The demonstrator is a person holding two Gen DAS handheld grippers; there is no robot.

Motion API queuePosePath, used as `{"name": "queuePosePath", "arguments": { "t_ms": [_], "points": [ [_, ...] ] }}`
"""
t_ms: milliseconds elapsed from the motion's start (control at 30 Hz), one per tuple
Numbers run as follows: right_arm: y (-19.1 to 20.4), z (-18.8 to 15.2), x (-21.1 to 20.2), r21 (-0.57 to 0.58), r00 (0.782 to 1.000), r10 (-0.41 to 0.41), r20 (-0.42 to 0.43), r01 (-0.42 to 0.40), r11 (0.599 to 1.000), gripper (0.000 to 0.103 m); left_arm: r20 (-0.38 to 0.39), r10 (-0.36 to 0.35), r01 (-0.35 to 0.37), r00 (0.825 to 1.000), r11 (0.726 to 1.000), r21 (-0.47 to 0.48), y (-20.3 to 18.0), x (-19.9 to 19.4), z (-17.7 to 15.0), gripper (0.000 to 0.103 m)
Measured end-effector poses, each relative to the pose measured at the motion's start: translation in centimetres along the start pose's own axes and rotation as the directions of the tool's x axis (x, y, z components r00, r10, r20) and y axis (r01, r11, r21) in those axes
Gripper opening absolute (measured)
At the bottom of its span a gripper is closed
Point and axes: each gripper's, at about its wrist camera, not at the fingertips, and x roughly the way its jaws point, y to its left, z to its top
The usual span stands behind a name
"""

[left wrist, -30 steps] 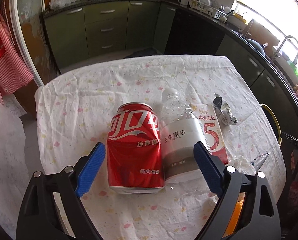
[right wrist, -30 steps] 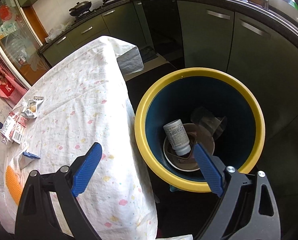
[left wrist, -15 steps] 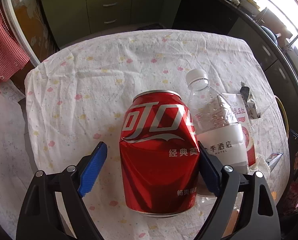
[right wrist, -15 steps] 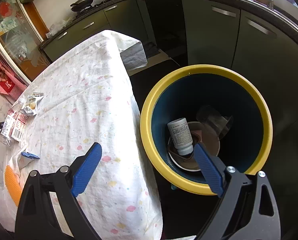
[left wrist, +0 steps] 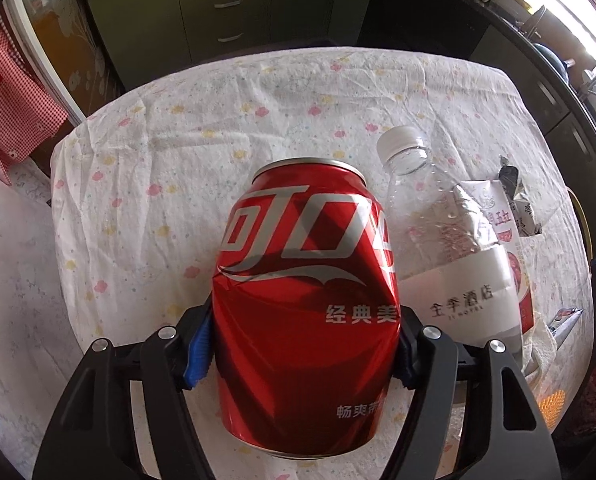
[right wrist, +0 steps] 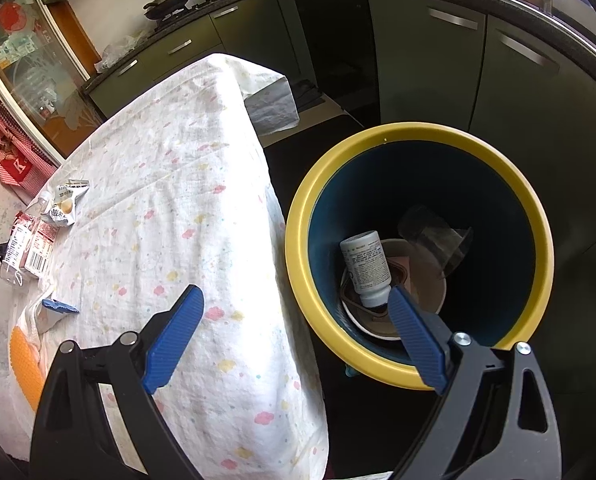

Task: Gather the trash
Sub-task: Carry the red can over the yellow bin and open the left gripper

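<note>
Cola can (left wrist: 305, 312), red and already dented at its waist, sits squeezed between the blue pads of the left hand-held gripper (left wrist: 301, 340), standing on the clothed tabletop (left wrist: 258, 112). Harder pressure would likely crumple the thin wall further, and the can might twist or slip out during the lift. Touching the can's right side leans a clear water bottle (left wrist: 445, 240); raising the can could tip or roll it. Beyond the bottle lie a milk carton (left wrist: 509, 236) and a crumpled snack wrapper (left wrist: 517, 200).

Right view: the right hand-held gripper (right wrist: 294, 340) hangs wide and empty above the yellow-rimmed bin (right wrist: 377, 360), which stands on the floor just beside the tabletop's edge. Inside the bin lie a white pill bottle (right wrist: 363, 268), a paper bowl (right wrist: 425, 280) and a clear plastic cup (right wrist: 433, 236).
</note>
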Motion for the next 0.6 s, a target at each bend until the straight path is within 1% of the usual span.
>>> {"name": "queuePosePath", "arguments": {
  "t_ms": [100,167,300,400,467,600],
  "points": [
    [-0.1,0.0,-0.2,0.001,1.0,0.003,0.006,-0.003,1.0,0.089,0.072,-0.006,0.006,0.997,1.0,0.003,0.0,-2.5,-0.7,0.068],
    [-0.1,-0.1,-0.4,0.0,1.0,0.008,0.012,-0.008,1.0,0.089,0.117,0.002,-0.003,0.993,1.0,0.009,-0.3,-4.3,-1.2,0.068],
    [0.0,-0.2,-0.6,-0.005,1.0,0.019,0.015,-0.019,1.0,0.089,0.159,-0.021,0.022,0.987,1.0,-0.002,-0.7,-7.6,-2.4,0.068],
    [0.0,-0.3,-0.8,-0.009,0.999,0.027,0.018,-0.027,1.0,0.089,0.175,-0.067,0.071,0.982,0.997,-0.015,-0.9,-10.0,-3.3,0.068],
    [-0.1,-0.4,-1.0,-0.008,0.999,0.032,0.025,-0.032,0.999,0.089,0.191,-0.096,0.099,0.977,0.995,-0.005,-1.8,-11.7,-3.7,0.068],
    [-0.7,-0.7,-2.0,0.0,0.998,0.038,0.046,-0.038,0.999,0.089,0.227,-0.155,0.147,0.962,0.988,0.05,-5.2,-14.8,-4.1,0.068]
  ]
}}
